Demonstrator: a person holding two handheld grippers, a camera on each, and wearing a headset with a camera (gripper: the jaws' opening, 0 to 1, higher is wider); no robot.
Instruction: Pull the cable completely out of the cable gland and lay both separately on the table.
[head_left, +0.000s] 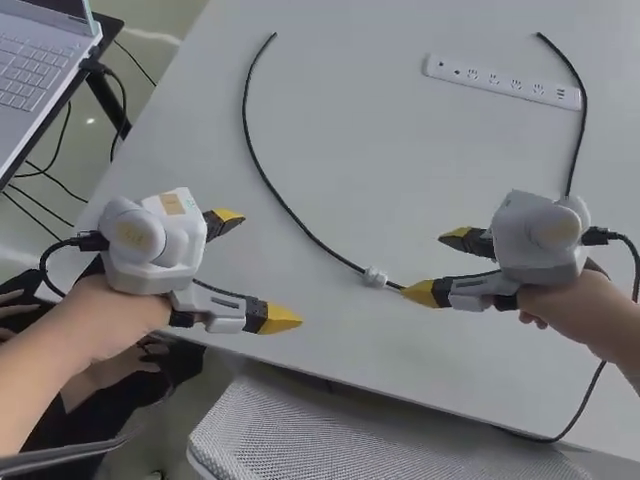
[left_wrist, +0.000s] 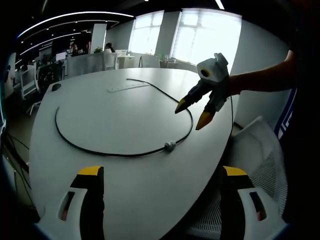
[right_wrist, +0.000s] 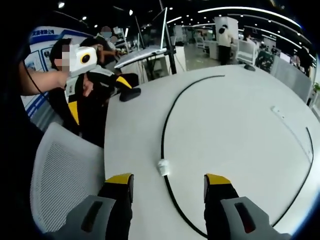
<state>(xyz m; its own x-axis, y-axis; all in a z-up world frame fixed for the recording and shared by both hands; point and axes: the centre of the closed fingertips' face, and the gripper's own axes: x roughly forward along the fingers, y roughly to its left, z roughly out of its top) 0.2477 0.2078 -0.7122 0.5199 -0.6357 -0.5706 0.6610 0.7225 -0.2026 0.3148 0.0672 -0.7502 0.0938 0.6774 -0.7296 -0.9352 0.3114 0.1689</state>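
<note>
A long black cable (head_left: 262, 170) lies in a wide loop on the white table (head_left: 380, 150), threaded through a small white cable gland (head_left: 375, 277) near the front edge. My left gripper (head_left: 257, 268) hovers open at the table's front left corner, well left of the gland. My right gripper (head_left: 435, 264) is open just right of the gland, with the cable running between its jaws. In the right gripper view the gland (right_wrist: 162, 166) sits just ahead of my right gripper (right_wrist: 168, 179). The left gripper view shows the gland (left_wrist: 170, 146) further ahead of my left gripper (left_wrist: 162, 172), and my right gripper (left_wrist: 191, 116) beyond.
A white power strip (head_left: 500, 82) lies at the back right of the table. An open laptop (head_left: 35, 55) stands on a stand off the left side. A grey mesh chair (head_left: 300, 440) is below the front edge.
</note>
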